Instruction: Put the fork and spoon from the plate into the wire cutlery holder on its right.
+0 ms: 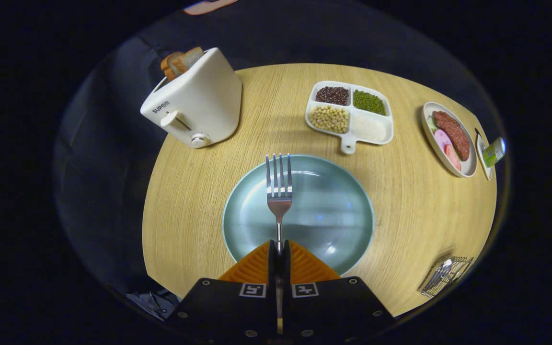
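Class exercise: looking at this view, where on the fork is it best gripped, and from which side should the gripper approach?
Grip the fork on its thin handle, coming from the handle end, opposite the tines. The handle is narrow and straight, so two fingers can close across it; the tines are wide and gapped. The gripper is shut on the handle this way, tines pointing ahead over the plate.

A wooden table (199, 201) holds everything. On it sits a round green plate (333, 211) just ahead of the fingers. Beyond it stand a white toaster (199, 103) with bread and a white tray (355, 127) of beans and rice. To the right lie a dish of meat (467, 167) and the wire cutlery holder (448, 275).
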The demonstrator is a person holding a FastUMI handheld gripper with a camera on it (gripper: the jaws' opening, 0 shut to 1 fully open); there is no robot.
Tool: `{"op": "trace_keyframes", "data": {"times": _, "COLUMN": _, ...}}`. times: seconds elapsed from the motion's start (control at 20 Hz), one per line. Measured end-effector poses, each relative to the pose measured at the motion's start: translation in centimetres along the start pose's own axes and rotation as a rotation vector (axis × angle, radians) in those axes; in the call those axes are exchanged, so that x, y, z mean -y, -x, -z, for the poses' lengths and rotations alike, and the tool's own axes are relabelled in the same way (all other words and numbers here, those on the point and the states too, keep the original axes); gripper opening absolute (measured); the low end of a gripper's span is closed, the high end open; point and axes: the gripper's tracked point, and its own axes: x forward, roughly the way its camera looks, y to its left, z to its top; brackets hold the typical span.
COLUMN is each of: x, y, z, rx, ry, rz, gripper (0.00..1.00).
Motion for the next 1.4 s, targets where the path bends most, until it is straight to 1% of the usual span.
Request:
{"op": "trace_keyframes", "data": {"times": 0.25, "x": 4.2, "y": 5.6, "z": 0.3, "rx": 0.081, "ry": -0.036, "rz": 0.011, "gripper": 0.05}}
{"op": "trace_keyframes", "data": {"times": 0.4, "x": 8.2, "y": 8.8, "z": 1.9, "rx": 0.103, "ry": -0.048, "rz": 0.053, "gripper": 0.05}}
{"op": "trace_keyframes", "data": {"times": 0.55, "x": 11.6, "y": 11.4, "z": 3.6, "rx": 0.111, "ry": -0.111, "rz": 0.060, "gripper": 0.05}}
{"op": "trace_keyframes", "data": {"times": 0.7, "x": 16.1, "y": 13.2, "z": 5.7, "rx": 0.110, "ry": -0.141, "rz": 0.107, "gripper": 0.05}}
{"op": "trace_keyframes", "data": {"times": 0.8, "x": 18.8, "y": 14.8, "z": 7.1, "rx": 0.100, "ry": -0.182, "rz": 0.113, "gripper": 0.05}}
{"op": "trace_keyframes", "data": {"times": 0.95, "x": 21.4, "y": 16.2, "z": 8.3, "rx": 0.109, "ry": -0.193, "rz": 0.138, "gripper": 0.05}}
{"op": "trace_keyframes", "data": {"times": 1.2, "x": 24.0, "y": 17.5, "z": 10.4, "rx": 0.085, "ry": -0.172, "rz": 0.157, "gripper": 0.05}}
{"op": "trace_keyframes", "data": {"times": 1.4, "x": 24.8, "y": 16.7, "z": 13.6, "rx": -0.012, "ry": -0.137, "rz": 0.140, "gripper": 0.05}}
